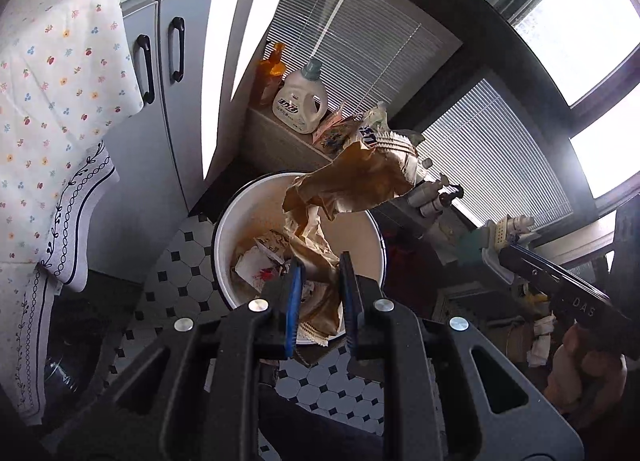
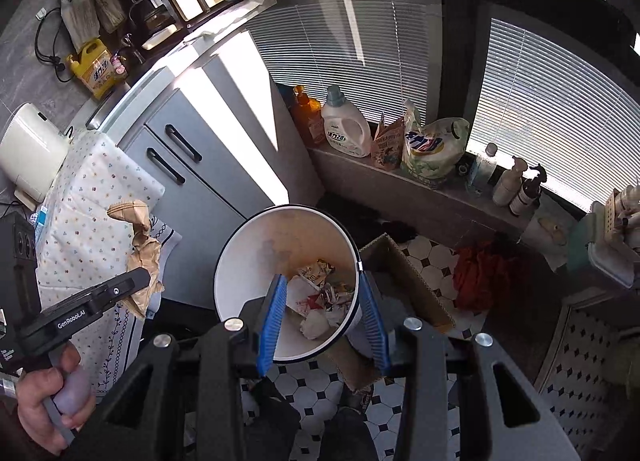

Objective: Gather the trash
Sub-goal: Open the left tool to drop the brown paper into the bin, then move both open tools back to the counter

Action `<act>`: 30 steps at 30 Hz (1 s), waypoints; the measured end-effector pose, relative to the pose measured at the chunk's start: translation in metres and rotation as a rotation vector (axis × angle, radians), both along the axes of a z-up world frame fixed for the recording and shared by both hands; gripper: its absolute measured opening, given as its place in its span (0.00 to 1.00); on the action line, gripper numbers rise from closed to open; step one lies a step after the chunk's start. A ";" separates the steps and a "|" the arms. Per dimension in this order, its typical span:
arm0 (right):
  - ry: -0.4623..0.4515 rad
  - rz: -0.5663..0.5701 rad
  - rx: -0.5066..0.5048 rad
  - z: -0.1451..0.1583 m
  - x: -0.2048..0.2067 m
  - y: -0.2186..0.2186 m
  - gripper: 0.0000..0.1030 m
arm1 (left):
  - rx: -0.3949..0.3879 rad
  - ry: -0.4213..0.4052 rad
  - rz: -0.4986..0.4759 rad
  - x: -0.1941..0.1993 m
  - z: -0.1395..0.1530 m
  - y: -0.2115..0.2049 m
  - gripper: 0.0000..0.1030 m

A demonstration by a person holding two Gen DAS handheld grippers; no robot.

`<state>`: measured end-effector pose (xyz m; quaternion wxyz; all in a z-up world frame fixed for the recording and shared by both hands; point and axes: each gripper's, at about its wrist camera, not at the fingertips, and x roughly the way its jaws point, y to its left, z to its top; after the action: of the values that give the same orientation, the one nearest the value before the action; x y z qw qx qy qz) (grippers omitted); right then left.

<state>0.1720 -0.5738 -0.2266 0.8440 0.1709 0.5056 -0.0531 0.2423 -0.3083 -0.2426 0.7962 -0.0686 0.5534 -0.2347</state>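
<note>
Trash sits in the white bin [image 2: 256,261] on the tiled floor [image 2: 436,265]: crumpled wrappers and paper [image 2: 320,297] at its bottom, which I see plainly from the right wrist view. My right fingers [image 2: 322,325] hang above the bin's mouth, spread apart with nothing between their blue pads [image 2: 272,321]; their figure has risen, though the gap looks settled.

My left fingers [image 1: 320,301] are nearly closed and pinch a long crumpled brown paper bag [image 1: 348,185]. From the left wrist view the bag rises in front of the bin, hiding part of its contents, its far end reaching toward the ledge. From the right wrist view I see that same bag [image 2: 140,253] sticking up out of the left gripper at the frame's left edge, against the flowered cloth [image 2: 80,213] draped beside the grey cabinet [image 2: 208,165], and the hand [image 2: 48,393] on its handle.

Only the right view shows the worktop [image 2: 120,89] with a yellow bottle [image 2: 94,69], and a cardboard box [image 2: 404,281] touching the bin. Both show the white detergent jug [image 1: 300,101] on the window ledge [image 2: 420,189].
</note>
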 end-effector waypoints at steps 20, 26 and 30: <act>-0.023 0.089 0.001 0.006 0.017 0.031 0.52 | 0.013 -0.066 0.128 0.006 0.022 0.049 0.77; -0.084 0.192 -0.010 0.024 0.040 0.077 0.70 | 0.049 -0.145 0.252 0.003 0.051 0.109 0.91; -0.109 0.250 -0.008 0.035 0.057 0.110 0.78 | 0.065 -0.183 0.341 -0.003 0.068 0.149 0.93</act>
<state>0.2290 -0.4636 -0.1918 0.8709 0.1056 0.4762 0.0599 0.2389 -0.1591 -0.1749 0.8733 -0.1139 0.4662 -0.0837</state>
